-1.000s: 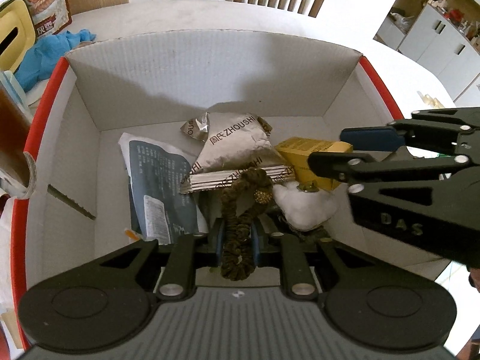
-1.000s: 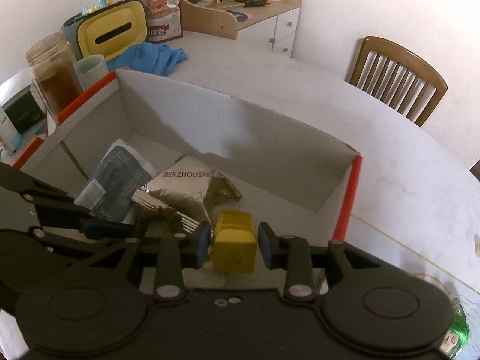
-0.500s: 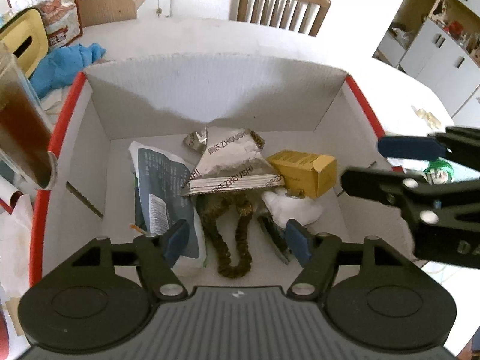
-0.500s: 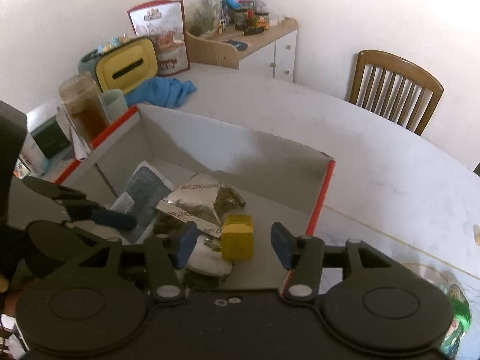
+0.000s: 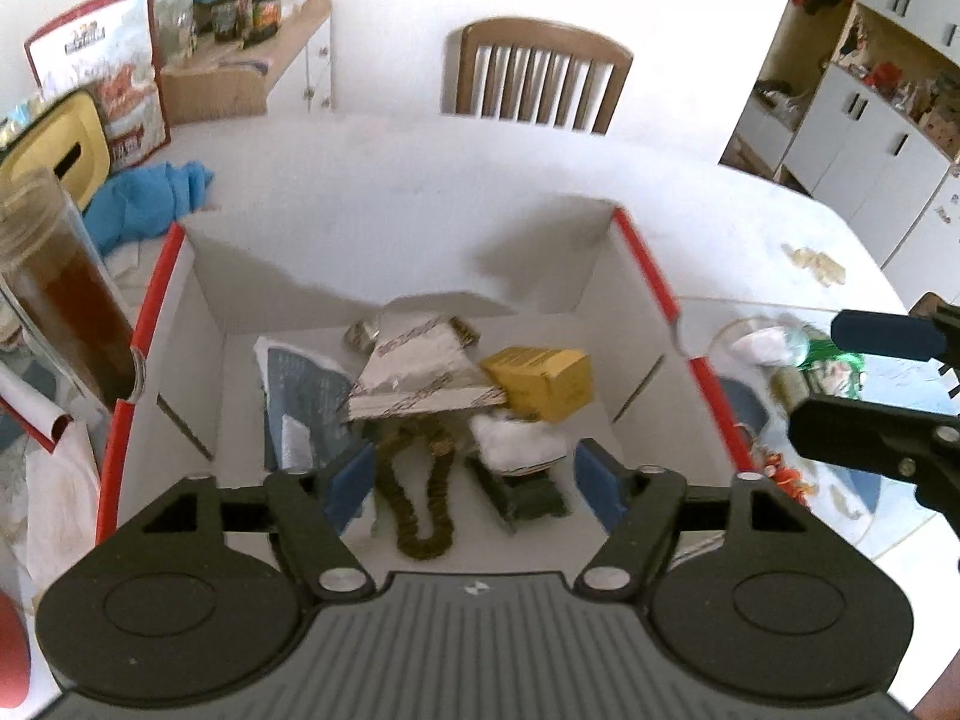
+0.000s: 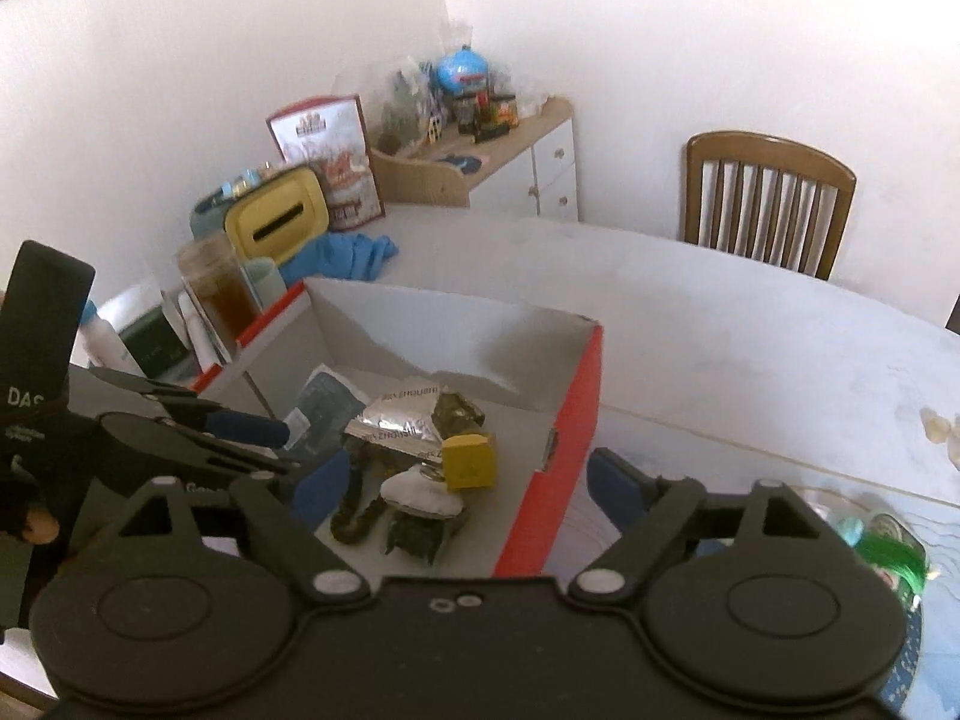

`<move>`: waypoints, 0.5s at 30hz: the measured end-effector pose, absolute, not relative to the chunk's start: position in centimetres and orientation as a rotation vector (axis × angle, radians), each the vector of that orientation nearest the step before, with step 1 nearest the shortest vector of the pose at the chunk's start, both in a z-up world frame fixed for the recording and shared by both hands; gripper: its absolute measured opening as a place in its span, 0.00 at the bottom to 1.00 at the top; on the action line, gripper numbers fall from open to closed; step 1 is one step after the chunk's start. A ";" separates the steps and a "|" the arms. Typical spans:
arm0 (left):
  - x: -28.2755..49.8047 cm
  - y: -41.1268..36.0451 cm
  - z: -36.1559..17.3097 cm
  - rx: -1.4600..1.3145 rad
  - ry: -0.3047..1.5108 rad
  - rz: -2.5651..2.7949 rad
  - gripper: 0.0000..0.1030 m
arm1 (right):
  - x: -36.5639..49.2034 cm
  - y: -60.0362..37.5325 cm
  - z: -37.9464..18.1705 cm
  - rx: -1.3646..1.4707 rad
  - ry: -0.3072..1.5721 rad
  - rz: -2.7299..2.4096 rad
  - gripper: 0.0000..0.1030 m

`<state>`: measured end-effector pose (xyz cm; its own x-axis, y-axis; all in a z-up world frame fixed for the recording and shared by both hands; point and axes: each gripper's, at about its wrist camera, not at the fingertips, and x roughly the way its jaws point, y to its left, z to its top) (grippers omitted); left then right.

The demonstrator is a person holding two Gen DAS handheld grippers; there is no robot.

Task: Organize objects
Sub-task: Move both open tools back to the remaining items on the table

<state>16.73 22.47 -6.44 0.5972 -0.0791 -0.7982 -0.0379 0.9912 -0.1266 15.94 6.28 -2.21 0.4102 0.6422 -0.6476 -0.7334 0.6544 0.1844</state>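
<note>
Both my grippers have lifted back from the box (image 5: 651, 276), jaws just opened: left gripper (image 5: 474, 477) wide, empty, above scrunchie (image 5: 420, 498); right gripper (image 6: 459, 480) wide, empty, yellow carton (image 6: 468, 462) released.

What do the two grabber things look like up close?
Both are black plastic. The left gripper and right gripper each have two round discs, silver screws, thin linkage bars and blue pads on the fingers. The left one has a ribbed grey top, and white letters "DAS" show on its side.

Left gripper (image 6: 252, 429) reads "DAS" (partly cut off).
</note>
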 end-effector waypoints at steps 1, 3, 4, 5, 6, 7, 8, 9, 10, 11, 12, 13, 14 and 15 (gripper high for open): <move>16.5 22.2 -6.1 -0.137 0.921 -0.027 0.79 | 15.7 5.5 -2.0 -0.126 0.743 0.866 0.89; 16.1 21.5 -5.5 -0.143 0.900 -0.040 0.79 | 15.5 4.2 -1.7 -0.116 0.728 0.860 0.90; 16.0 21.2 -5.3 -0.147 0.894 -0.044 0.80 | 15.3 3.4 -1.6 -0.112 0.721 0.850 0.90; 15.9 20.8 -5.1 -0.151 0.890 -0.048 0.82 | 15.2 2.6 -1.5 -0.109 0.711 0.836 0.90; 15.8 20.6 -4.9 -0.154 0.887 -0.053 0.83 | 15.0 1.8 -1.4 -0.109 0.699 0.821 0.90; 15.7 20.2 -4.8 -0.157 0.881 -0.061 0.83 | 14.9 0.9 -1.4 -0.110 0.691 0.805 0.90; 15.7 19.8 -4.6 -0.164 0.874 -0.071 0.83 | 14.9 0.0 -1.4 -0.107 0.687 0.791 0.90; 15.6 19.6 -4.5 -0.174 0.872 -0.082 0.83 | 14.9 -0.9 -1.4 -0.105 0.685 0.779 0.90; 15.6 19.3 -4.5 -0.188 0.873 -0.098 0.84 | 15.0 -1.8 -1.4 -0.104 0.684 0.765 0.90; 15.7 18.9 -4.5 -0.204 0.874 -0.116 0.86 | 15.1 -2.7 -1.4 -0.101 0.683 0.749 0.90; 15.7 18.6 -4.5 -0.216 0.870 -0.130 0.88 | 15.2 -3.6 -1.5 -0.097 0.684 0.736 0.90; 15.6 18.2 -4.5 -0.226 0.859 -0.143 0.90 | 15.3 -4.6 -1.6 -0.092 0.687 0.721 0.90; 15.5 17.7 -4.4 -0.233 0.844 -0.158 0.95 | 15.5 -5.4 -1.7 -0.089 0.688 0.705 0.90; 15.5 17.2 -4.4 -0.237 0.832 -0.170 1.00 | 15.6 -6.2 -1.8 -0.088 0.688 0.684 0.90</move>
